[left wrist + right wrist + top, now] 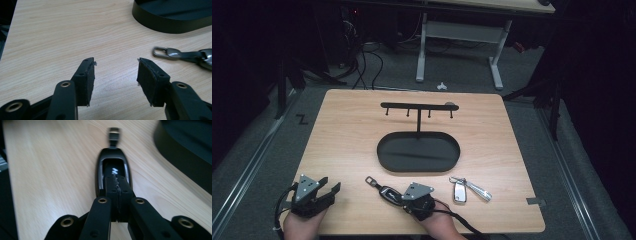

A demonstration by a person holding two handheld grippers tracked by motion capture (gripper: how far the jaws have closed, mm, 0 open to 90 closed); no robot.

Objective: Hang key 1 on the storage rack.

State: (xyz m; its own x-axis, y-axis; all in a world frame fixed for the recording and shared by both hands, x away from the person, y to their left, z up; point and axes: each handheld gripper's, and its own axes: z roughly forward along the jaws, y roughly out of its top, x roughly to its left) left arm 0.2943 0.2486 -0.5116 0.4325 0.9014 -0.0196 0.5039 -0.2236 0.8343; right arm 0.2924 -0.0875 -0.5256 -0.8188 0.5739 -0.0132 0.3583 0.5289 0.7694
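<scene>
Left of the black oval tray (pixel 418 152) with its hook stand (pixel 418 107), the left gripper (pixel 328 190) rests on the table (pixel 347 125) with jaws standing apart on nothing. Just below the tray's front rim, the right gripper (pixel 117 182) has its jaws pressed together over the rear of the black car key (pixel 113 167), which lies flat on the table. Judged so, nothing hangs on the hooks: the black key is not lifted, and the silver key (pixel 459 190) lies untouched below the tray's right end.
</scene>
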